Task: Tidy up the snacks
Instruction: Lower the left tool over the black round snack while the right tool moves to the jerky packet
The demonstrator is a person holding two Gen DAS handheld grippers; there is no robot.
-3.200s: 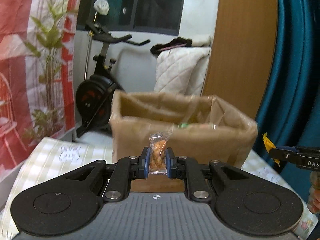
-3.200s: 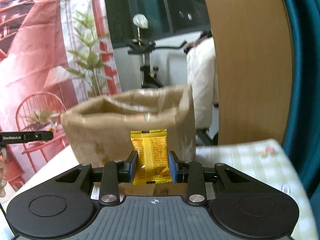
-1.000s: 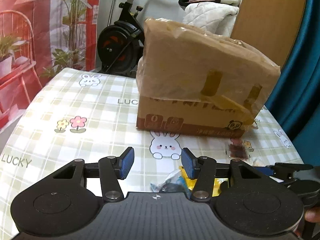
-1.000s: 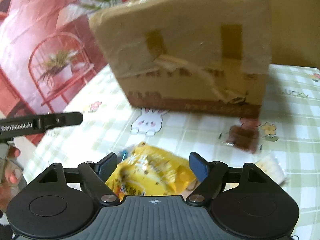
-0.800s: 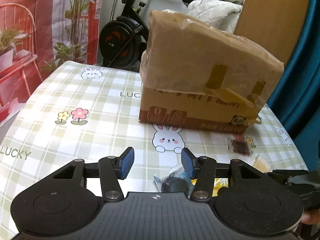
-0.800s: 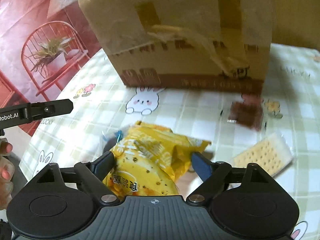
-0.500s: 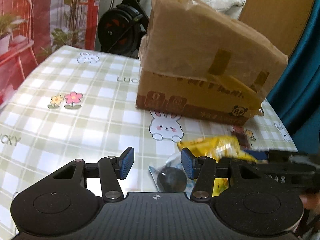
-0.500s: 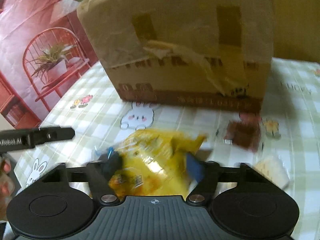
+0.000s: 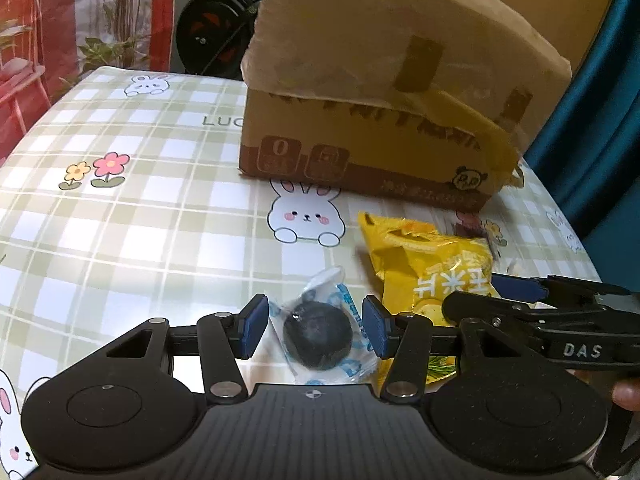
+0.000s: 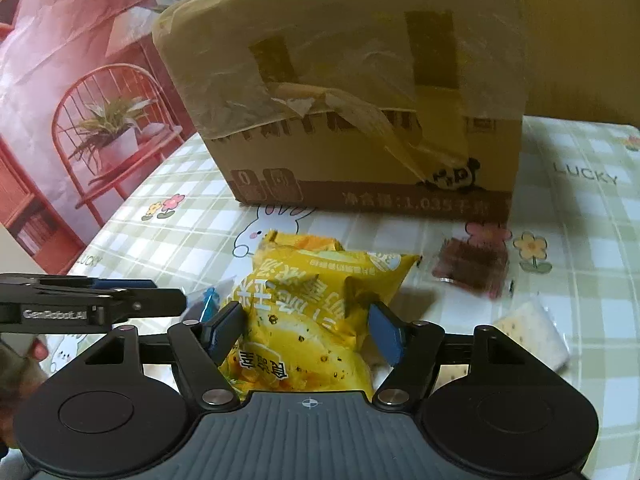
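Nearest in the left wrist view, the left gripper (image 9: 315,330) hangs low over the table (image 9: 120,216) with its blue pads spread apart. Between them lies a clear-wrapped black round snack (image 9: 318,338) flat on the checked cloth, near the table's front edge; neither pad touches the wrapper, so nothing is grasped.

Just to its right sits the right gripper (image 10: 305,330), its jaws straddling a yellow snack bag (image 10: 312,312). The jaws are opening; the bag lies between them, the left pad close against its side and the right pad just clear of it, so the bag looks released rather than clenched. The bag rests on the cloth, its far end pointing toward the box.

Further right, by the table's right edge, a cracker pack (image 10: 532,334) lies in clear wrap. Beyond it, a small dark-brown packet (image 10: 470,266) lies blurred, just in front of the box.

Farthest, a cardboard box (image 10: 360,92) stands in the middle of the table, wrapped in loose plastic film and peeling brown tape.
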